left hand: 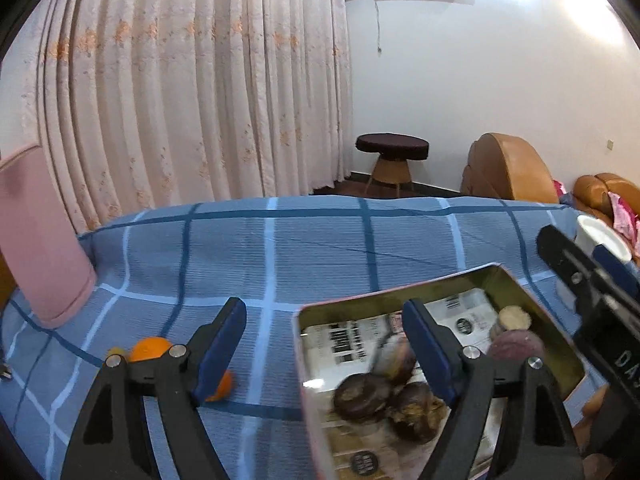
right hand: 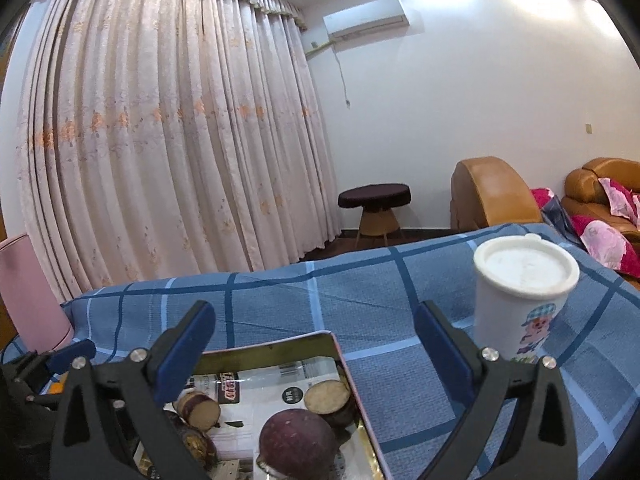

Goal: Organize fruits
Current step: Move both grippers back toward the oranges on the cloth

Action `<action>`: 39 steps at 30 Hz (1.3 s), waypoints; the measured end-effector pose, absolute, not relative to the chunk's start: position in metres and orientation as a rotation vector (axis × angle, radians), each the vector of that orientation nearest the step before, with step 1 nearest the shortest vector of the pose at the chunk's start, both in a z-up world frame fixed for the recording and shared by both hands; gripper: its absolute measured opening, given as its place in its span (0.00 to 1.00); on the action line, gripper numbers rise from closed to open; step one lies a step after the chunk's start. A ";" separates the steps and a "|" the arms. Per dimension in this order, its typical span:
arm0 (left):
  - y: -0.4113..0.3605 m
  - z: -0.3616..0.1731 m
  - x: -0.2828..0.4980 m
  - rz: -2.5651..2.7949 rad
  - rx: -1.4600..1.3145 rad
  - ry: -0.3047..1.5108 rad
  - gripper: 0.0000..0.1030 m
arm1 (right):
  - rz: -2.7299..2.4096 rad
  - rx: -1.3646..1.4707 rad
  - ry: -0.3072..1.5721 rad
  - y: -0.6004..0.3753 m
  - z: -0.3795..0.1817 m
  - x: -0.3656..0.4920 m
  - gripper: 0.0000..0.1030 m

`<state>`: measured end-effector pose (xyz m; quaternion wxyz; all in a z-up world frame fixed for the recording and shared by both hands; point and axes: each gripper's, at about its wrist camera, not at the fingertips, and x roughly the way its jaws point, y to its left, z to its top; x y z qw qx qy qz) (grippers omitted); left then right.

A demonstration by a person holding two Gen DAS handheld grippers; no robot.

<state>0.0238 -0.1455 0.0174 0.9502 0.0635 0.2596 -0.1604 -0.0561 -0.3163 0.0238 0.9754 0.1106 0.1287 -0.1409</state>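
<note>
A metal tin tray (left hand: 448, 280) lined with printed paper lies on the blue checked cloth; it also shows in the right wrist view (right hand: 352, 384). It holds several dark brown-purple fruits (left hand: 362, 396) and cut pieces (left hand: 514, 317); a purple fruit (right hand: 298, 438) and cut pieces (right hand: 326, 396) show in the right view. Two oranges (left hand: 150, 349) lie on the cloth left of the tray, partly behind my left finger. My left gripper (left hand: 324, 344) is open and empty over the tray's left edge. My right gripper (right hand: 316, 352) is open and empty above the tray's far right corner.
A white lidded cup (right hand: 520, 296) with a cartoon print stands on the cloth right of the tray. A pink cushion (left hand: 40, 248) sits at the far left. Curtains, a stool (left hand: 392, 152) and brown sofas lie beyond the table.
</note>
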 end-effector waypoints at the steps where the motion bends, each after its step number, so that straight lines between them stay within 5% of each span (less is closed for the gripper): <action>1: -0.143 0.017 0.024 -0.316 0.136 0.523 0.79 | -0.282 0.222 0.256 -0.313 0.023 -0.058 0.99; 8: -0.107 0.008 0.028 -0.236 0.154 0.526 0.79 | -0.268 0.205 0.294 -0.289 0.022 -0.058 0.82; 28: 0.027 -0.002 0.073 -0.129 0.013 0.654 0.79 | -0.081 0.049 0.397 -0.159 0.013 -0.041 0.64; 39: 0.093 -0.001 0.094 -0.022 -0.071 0.699 0.79 | 0.033 -0.018 0.640 -0.100 -0.010 0.017 0.55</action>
